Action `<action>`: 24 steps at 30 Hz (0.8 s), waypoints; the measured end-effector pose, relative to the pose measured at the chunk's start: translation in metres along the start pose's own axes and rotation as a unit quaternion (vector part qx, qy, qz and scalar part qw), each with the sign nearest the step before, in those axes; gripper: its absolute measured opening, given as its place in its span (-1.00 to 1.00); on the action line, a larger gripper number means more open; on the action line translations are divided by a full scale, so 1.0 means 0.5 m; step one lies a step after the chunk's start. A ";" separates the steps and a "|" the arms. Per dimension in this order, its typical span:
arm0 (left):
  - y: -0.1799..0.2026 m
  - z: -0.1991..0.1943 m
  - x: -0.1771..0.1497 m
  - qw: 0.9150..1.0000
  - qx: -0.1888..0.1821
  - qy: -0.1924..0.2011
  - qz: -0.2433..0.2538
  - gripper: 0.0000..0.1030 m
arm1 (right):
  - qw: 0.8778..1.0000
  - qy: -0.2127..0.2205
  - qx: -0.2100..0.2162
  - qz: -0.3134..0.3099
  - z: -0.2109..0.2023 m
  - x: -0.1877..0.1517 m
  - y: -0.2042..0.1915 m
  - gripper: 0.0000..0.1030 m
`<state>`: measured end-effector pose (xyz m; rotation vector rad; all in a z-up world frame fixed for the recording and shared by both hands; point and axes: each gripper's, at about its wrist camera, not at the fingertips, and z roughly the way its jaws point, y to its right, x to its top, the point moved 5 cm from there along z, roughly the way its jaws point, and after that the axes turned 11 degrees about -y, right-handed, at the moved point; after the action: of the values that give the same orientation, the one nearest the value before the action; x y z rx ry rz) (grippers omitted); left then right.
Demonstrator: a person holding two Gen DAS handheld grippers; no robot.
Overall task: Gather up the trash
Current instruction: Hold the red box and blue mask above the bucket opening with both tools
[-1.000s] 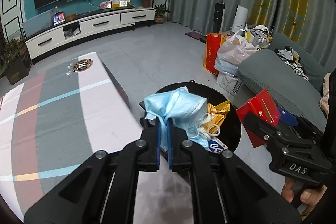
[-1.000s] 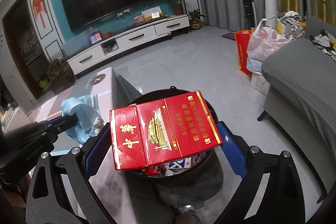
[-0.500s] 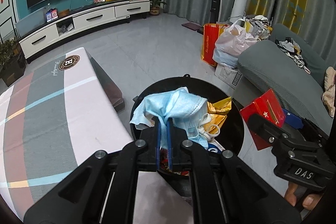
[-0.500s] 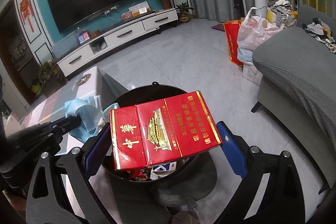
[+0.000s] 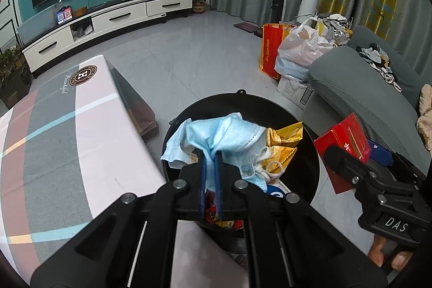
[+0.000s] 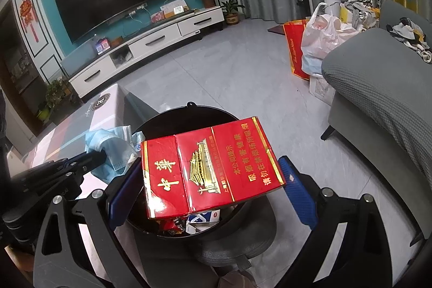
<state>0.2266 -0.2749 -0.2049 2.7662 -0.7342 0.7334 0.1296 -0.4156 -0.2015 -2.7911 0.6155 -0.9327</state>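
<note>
Left wrist view: the left gripper tilts down over a round black plastic trash bin, its jaws pinched narrow on a crumpled pale-blue fabric face mask. The mask bunches up above the blue pads, white ear loops trailing to the right, directly above the bin's opening. Inside the bin lie a crinkled gold foil wrapper and other printed scraps. The bin stands on the grey tiled floor just off the near right corner of the desk, which wears a pink-and-grey plaid cover. At the right, the right gripper carries a flat red cardboard cigarette pack at the bin's right rim, bare fingers showing beneath its black handle.

Right wrist view: the right gripper points down at the same bin; its jaws stand wide, clamped on the short ends of the glossy red pack with gold lettering, held flat above the opening. The left gripper and mask hover at the bin's left rim.
</note>
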 end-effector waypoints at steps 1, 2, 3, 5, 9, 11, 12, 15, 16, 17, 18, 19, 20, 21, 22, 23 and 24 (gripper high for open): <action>0.001 0.001 0.001 1.000 0.000 -0.001 0.000 -0.88 | 1.000 -0.001 -0.001 -0.001 0.001 0.000 -0.001 0.83; 0.001 0.003 0.001 1.000 0.001 -0.002 0.000 -0.88 | 1.000 -0.001 -0.001 -0.001 0.002 -0.001 -0.001 0.83; 0.001 0.005 0.002 1.000 0.000 -0.003 0.000 -0.88 | 1.000 -0.002 -0.001 -0.001 0.003 0.000 -0.002 0.83; 0.001 0.007 0.002 1.000 0.000 -0.004 0.000 -0.88 | 1.000 -0.003 -0.002 -0.001 0.004 0.000 -0.001 0.83; 0.003 0.015 0.003 1.000 -0.001 -0.009 -0.001 -0.88 | 1.000 -0.005 -0.002 0.000 0.009 0.002 0.003 0.83; 0.004 0.018 0.003 1.000 0.000 -0.010 0.001 -0.88 | 1.000 -0.006 -0.002 0.000 0.010 0.002 0.005 0.83; 0.005 0.019 0.004 1.000 0.001 -0.011 0.001 -0.88 | 1.000 -0.007 -0.002 0.000 0.011 0.002 0.005 0.83; 0.005 0.023 0.006 1.000 0.002 -0.013 0.001 -0.88 | 1.000 -0.007 -0.002 0.000 0.012 0.001 0.005 0.83; 0.006 0.024 0.007 1.000 0.002 -0.013 0.001 -0.88 | 1.000 -0.008 -0.002 0.000 0.013 0.000 0.005 0.83; 0.007 0.025 0.009 1.000 0.003 -0.014 0.001 -0.88 | 1.000 -0.008 -0.002 0.000 0.014 0.000 0.005 0.83; 0.008 0.027 0.010 1.000 0.003 -0.015 0.002 -0.88 | 1.000 -0.009 -0.002 0.000 0.014 0.000 0.005 0.83; 0.009 0.028 0.010 1.000 0.004 -0.015 0.003 -0.88 | 1.000 -0.009 -0.001 0.000 0.016 -0.001 0.005 0.83; 0.010 0.030 0.010 1.000 0.005 -0.016 0.003 -0.88 | 1.000 -0.011 -0.002 0.000 0.018 -0.002 0.006 0.83; 0.010 0.032 0.009 1.000 0.005 -0.017 0.004 -0.88 | 1.000 -0.012 -0.002 0.000 0.020 -0.002 0.006 0.83; 0.011 0.034 0.009 1.000 0.006 -0.018 0.005 -0.88 | 1.000 -0.013 -0.002 0.000 0.022 -0.003 0.006 0.83; 0.012 0.036 0.009 1.000 0.005 -0.020 0.005 -0.88 | 1.000 -0.014 -0.002 -0.001 0.023 -0.003 0.006 0.83; 0.012 0.038 0.008 1.000 0.004 -0.021 0.004 -0.88 | 1.000 -0.014 -0.002 -0.001 0.024 -0.003 0.005 0.83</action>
<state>0.2347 -0.2874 -0.2189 2.7956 -0.7529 0.6841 0.1349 -0.4174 -0.2128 -2.8049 0.6118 -0.8906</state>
